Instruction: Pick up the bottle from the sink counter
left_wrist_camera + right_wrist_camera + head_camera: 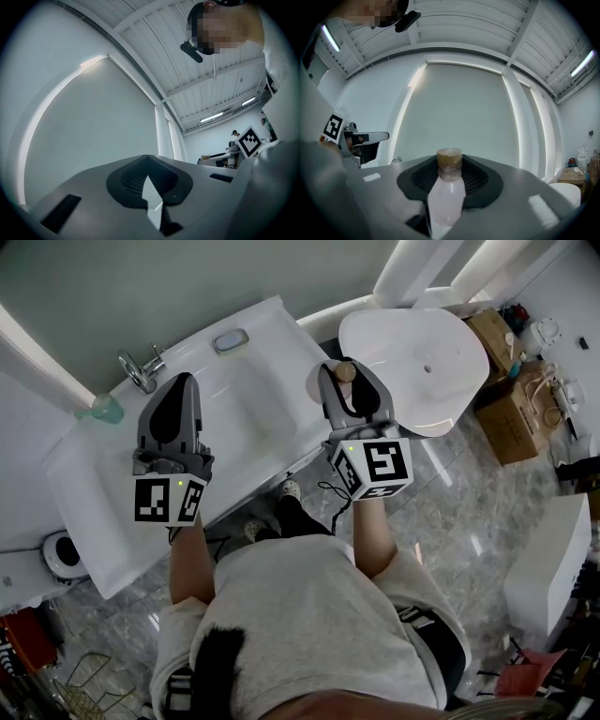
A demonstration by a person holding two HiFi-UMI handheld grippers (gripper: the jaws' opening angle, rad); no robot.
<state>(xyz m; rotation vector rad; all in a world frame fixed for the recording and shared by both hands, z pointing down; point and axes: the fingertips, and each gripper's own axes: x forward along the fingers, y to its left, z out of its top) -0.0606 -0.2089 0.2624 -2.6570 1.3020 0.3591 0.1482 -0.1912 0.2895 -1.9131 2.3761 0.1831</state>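
A pale pink bottle (446,197) with a brown cap (449,158) stands upright between the dark pads of my right gripper (450,180), which is shut on its body. In the head view that gripper (345,388) hangs above the right end of the white sink counter (94,512), and only the brown cap (345,371) shows at its tip. My left gripper (176,390) hovers over the left of the basin (246,413). In its own view the left gripper (152,199) points up at the wall, its jaws together with nothing between them.
A chrome faucet (141,369) and a teal item (101,410) sit at the counter's back left, a soap dish (230,339) behind the basin. A white toilet (422,362) stands to the right, with cardboard boxes (514,409) beyond it. The person's shoes (267,517) are by the counter's front edge.
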